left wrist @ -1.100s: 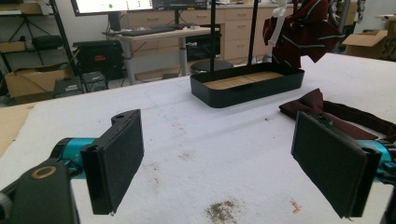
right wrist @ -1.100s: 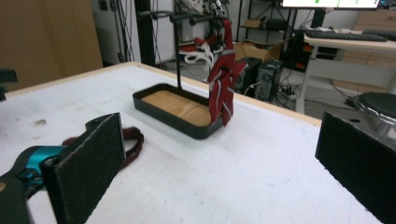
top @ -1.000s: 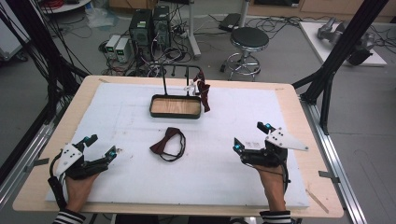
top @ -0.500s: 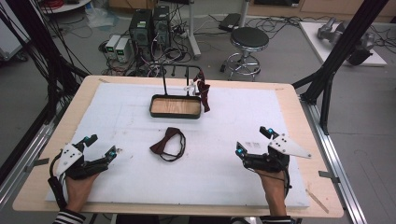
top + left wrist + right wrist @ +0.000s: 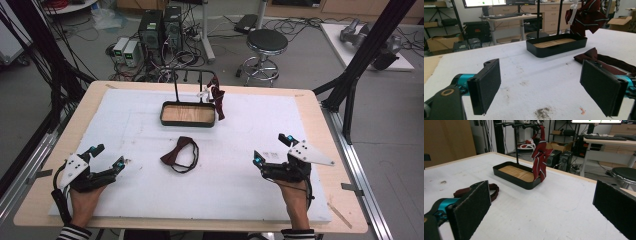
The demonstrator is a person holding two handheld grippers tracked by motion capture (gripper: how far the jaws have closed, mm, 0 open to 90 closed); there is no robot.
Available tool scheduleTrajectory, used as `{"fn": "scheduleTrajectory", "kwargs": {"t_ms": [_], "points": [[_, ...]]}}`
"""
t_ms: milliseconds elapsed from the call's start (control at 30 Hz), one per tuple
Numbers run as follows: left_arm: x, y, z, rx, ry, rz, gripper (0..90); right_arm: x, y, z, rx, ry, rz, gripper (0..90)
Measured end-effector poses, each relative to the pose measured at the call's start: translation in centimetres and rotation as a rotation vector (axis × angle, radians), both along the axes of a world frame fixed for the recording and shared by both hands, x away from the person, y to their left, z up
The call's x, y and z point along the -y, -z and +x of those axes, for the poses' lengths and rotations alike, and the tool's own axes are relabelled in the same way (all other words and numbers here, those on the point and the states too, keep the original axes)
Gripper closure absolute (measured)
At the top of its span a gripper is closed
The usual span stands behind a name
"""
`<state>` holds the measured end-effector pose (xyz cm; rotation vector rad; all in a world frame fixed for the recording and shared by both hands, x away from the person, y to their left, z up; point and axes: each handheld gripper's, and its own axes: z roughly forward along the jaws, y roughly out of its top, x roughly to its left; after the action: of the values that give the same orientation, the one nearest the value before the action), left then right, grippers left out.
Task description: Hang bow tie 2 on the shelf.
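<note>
The dark-red bow tie (image 5: 180,154) lies flat on the counter (image 5: 235,175) ahead and inward of the wide-open, empty left hand-held gripper (image 5: 107,157), its long axis slanting away, nearer it than the open right hand-held gripper (image 5: 272,150).

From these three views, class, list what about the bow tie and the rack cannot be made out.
- Bow tie, left gripper view: its right part is hidden behind the left gripper's finger.
- Bow tie, right gripper view: mostly hidden by the right gripper's finger.
- Rack, left gripper view: top cut off by the edge.
</note>
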<state>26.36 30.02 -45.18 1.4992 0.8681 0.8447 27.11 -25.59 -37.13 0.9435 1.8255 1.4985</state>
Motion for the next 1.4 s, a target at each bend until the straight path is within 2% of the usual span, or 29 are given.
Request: {"fn": "scheduleTrajectory", "kwargs": {"t_ms": [400, 667, 733, 1000, 1400], "points": [[0.0, 0.0, 0.0, -0.002, 0.001, -0.001, 17.3, -2.5, -1.9, 1.9, -0.039, -0.094, -0.103, 0.7], [0.0, 0.0, 0.0, -0.002, 0.003, -0.006, 17.3, -5.6, -3.2, 3.7, -0.078, -0.19, -0.176, 0.9], [0.0, 0.0, 0.0, -0.002, 0.003, -0.007, 17.3, -6.7, -3.5, 4.3, -0.076, -0.219, -0.194, 0.9], [0.0, 0.0, 0.0, 0.0, 0.004, -0.006, 17.3, -9.6, -4.1, 6.0, -0.105, -0.295, -0.262, 0.9], [0.0, 0.0, 0.0, -0.001, 0.004, -0.005, 17.3, -12.9, -5.2, 8.2, -0.12, -0.381, -0.3, 0.9]]}}
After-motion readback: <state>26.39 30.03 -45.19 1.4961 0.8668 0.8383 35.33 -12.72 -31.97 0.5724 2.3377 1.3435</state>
